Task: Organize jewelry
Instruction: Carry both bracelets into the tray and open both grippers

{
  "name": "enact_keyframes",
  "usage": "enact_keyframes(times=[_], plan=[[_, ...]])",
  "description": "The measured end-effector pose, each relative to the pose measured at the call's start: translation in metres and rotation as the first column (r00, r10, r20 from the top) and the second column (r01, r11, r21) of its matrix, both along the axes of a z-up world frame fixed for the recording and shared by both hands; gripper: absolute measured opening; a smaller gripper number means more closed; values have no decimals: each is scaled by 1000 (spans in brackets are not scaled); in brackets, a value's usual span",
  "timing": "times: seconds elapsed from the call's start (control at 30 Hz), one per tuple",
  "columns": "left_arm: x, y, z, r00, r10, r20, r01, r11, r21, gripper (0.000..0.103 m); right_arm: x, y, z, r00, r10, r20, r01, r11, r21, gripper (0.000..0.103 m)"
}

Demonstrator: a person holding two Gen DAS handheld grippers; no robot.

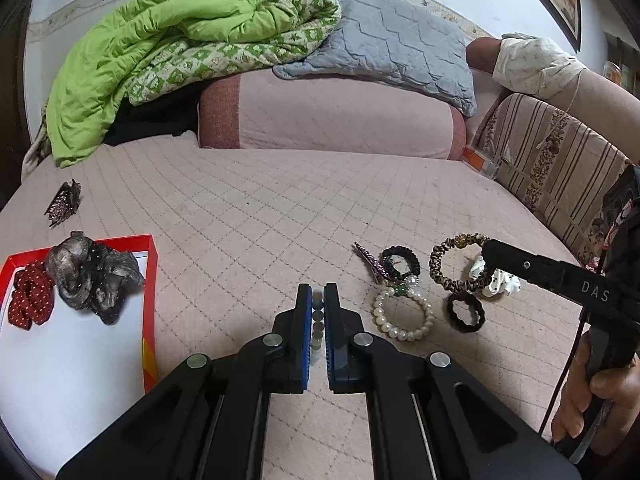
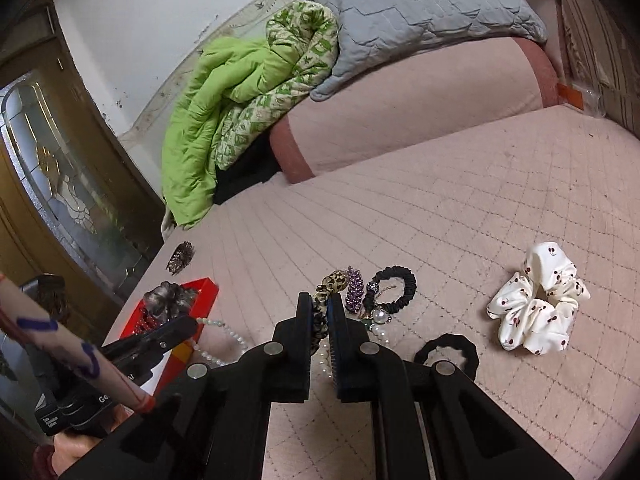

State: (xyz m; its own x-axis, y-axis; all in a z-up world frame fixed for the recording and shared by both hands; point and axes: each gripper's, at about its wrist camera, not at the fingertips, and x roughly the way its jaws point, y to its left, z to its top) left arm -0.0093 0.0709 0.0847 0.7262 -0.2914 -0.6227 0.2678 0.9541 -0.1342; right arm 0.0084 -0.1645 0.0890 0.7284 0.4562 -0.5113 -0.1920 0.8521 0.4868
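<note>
My left gripper (image 1: 318,300) is shut on a grey-green bead bracelet (image 1: 317,320), held just above the pink quilted bed. My right gripper (image 2: 321,303) is shut on the leopard-print scrunchie (image 2: 320,312); the scrunchie also shows in the left wrist view (image 1: 440,264). Between them lie a pearl bracelet (image 1: 404,314), a purple hair clip (image 1: 370,262), a black satin scrunchie (image 1: 400,264) and a black hair tie (image 1: 466,312). A red-rimmed box (image 1: 150,264) at the left holds a red dotted scrunchie (image 1: 30,300) and a grey scrunchie (image 1: 92,276).
A white cherry-print scrunchie (image 2: 538,312) lies to the right. A dark claw clip (image 1: 64,202) sits near the bed's left edge. A pink bolster (image 1: 328,116), a green quilt (image 1: 160,40) and a grey pillow (image 1: 392,40) are at the back.
</note>
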Motion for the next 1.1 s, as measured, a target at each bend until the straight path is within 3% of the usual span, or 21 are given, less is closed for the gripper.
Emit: enact_keyframes(times=[0.23,0.53,0.77,1.1], plan=[[-37,-2,-3,1000,-7,17,7,1000,19,5,-26,5,11,999,-17,49,17,1000,4,9],[-66,17,-2,999,20,33,-20,1000,19,5,-63,43,23,992,71,109,-63,995,-75,9],[-73,36,6,997,51,51,-50,999,-14,5,-78,59,19,989,107,106,-95,989,-117,9],[-77,64,18,991,101,89,-98,994,-36,5,-100,67,20,987,130,91,-122,989,-84,9]])
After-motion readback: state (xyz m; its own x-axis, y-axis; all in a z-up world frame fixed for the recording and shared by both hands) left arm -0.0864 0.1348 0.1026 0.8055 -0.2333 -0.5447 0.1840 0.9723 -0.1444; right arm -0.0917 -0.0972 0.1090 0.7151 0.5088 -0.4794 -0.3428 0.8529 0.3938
